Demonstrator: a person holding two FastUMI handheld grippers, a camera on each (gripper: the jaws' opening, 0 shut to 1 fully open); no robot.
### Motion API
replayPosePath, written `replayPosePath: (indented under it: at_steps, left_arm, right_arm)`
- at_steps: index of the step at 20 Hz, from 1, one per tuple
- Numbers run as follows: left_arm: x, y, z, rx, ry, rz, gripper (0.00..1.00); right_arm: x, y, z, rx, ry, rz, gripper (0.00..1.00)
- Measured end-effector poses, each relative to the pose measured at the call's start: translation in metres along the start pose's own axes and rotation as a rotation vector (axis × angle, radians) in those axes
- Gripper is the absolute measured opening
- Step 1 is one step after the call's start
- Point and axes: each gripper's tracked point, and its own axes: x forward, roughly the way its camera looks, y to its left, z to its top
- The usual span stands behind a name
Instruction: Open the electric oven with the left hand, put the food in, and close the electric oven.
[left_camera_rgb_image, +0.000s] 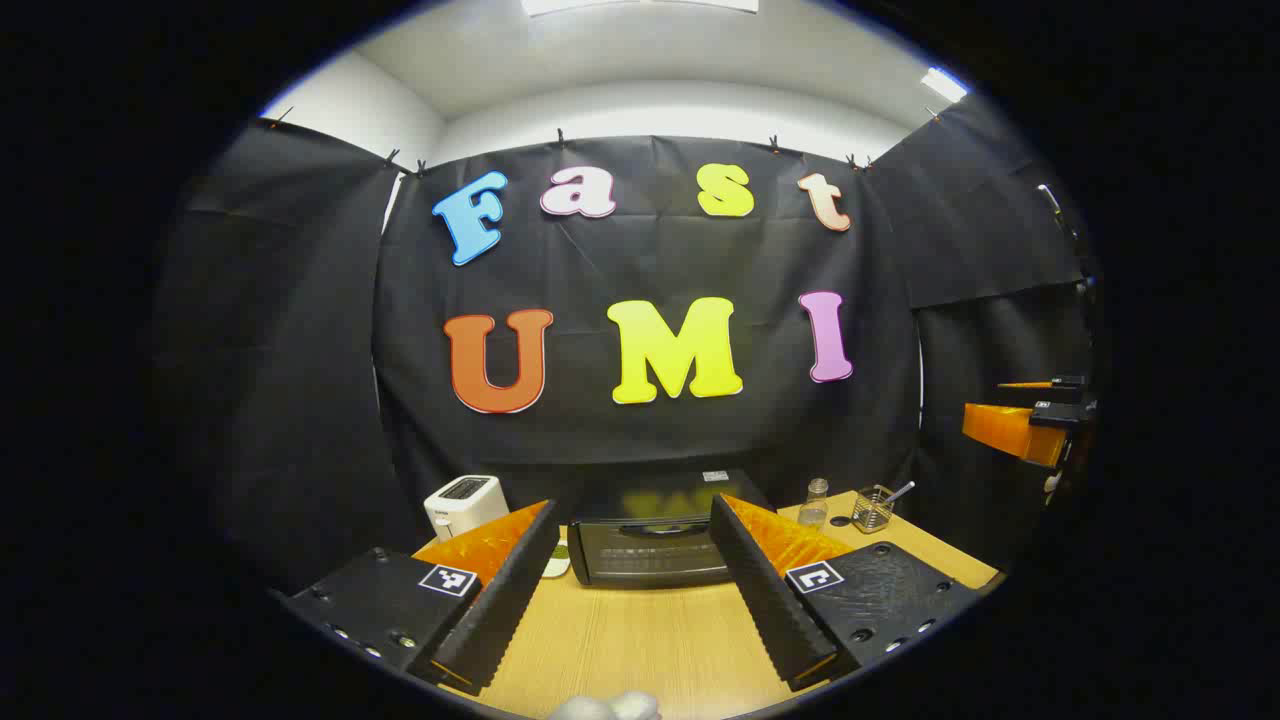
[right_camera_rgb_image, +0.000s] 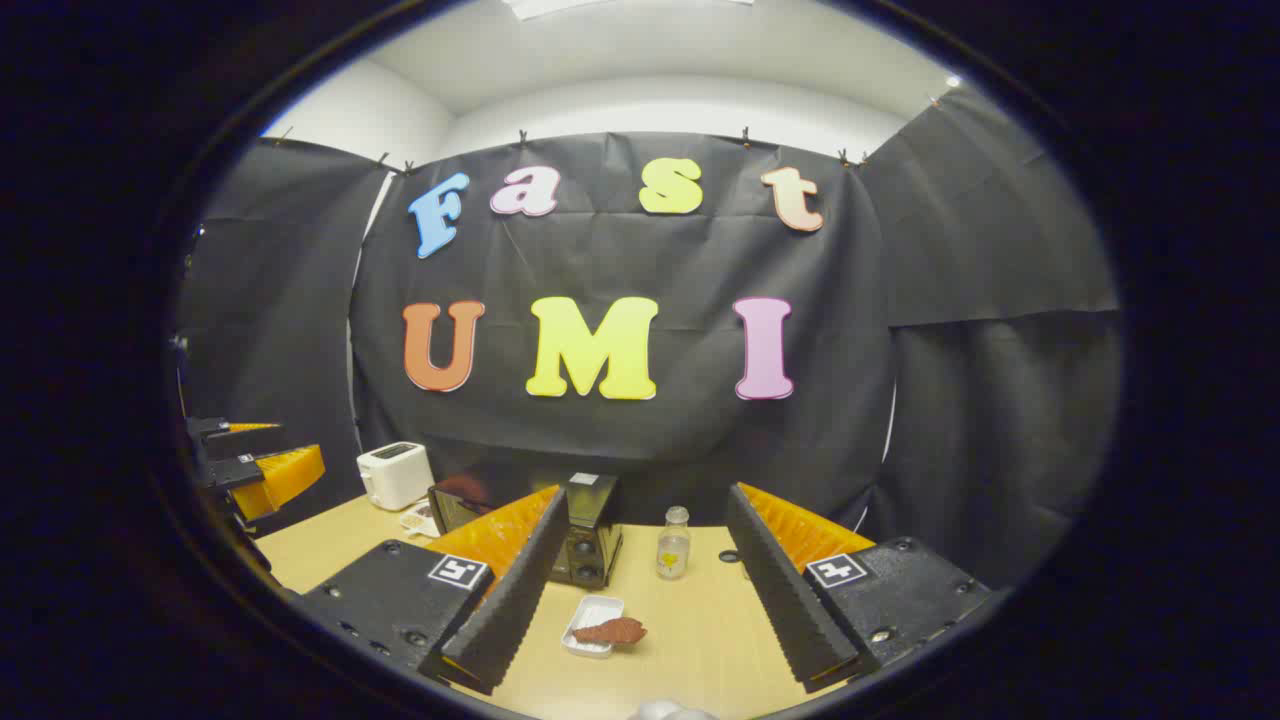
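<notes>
Facing the oven squarely, the left hand-held gripper hangs above the counter with its fingers spread wide apart and nothing between them. The oven sits at the back of the counter against the booth wall, its door shut and its handle running across the top of the door. A white toaster stands to the oven's left, and a small glass bottle and a clear cup stand to its right.

In the right gripper view, the right hand-held gripper is likewise spread open and empty, held over the counter to the right of the oven. The food, a dark reddish-brown piece, lies partly over a small white tray on the counter in front of the oven's right end, with the bottle just behind it.

By the look of it the task is at its very start: the door is not yet opened and the food is untouched. The next move likely calls for the left hand-held gripper to travel forward to the oven's handle, close on it and swing the door down, while the right one waits near the food.
</notes>
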Motion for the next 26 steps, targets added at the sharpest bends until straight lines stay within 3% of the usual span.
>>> replayPosePath:
  at_steps: [2,7,8,9,15,16,26]
  left_arm:
    - [-0.001,-0.001,0.002,0.006,-0.003,-0.012,0.96]
    - [0.000,0.003,0.002,0.020,-0.005,-0.018,1.00]
    - [0.000,0.004,0.001,0.023,-0.005,-0.017,0.96]
    - [0.000,0.005,0.000,0.022,-0.003,-0.016,1.00]
    - [0.006,0.006,-0.006,0.019,0.006,-0.021,0.96]
    - [0.010,0.008,-0.006,0.017,0.004,-0.019,0.96]
    - [0.098,-0.021,-0.029,-0.001,0.013,-0.066,0.96]
  right_arm:
    - [-0.002,0.000,-0.003,0.013,0.004,-0.010,0.96]
    - [-0.008,-0.003,-0.015,0.028,0.030,-0.038,1.00]
    - [-0.009,-0.005,-0.017,0.027,0.033,-0.046,1.00]
    - [-0.010,-0.006,-0.017,0.026,0.033,-0.050,0.96]
    - [-0.011,-0.009,-0.018,0.022,0.036,-0.064,1.00]
    - [-0.011,-0.010,-0.019,0.020,0.039,-0.065,0.96]
    - [-0.013,-0.033,-0.032,0.022,0.110,-0.109,1.00]
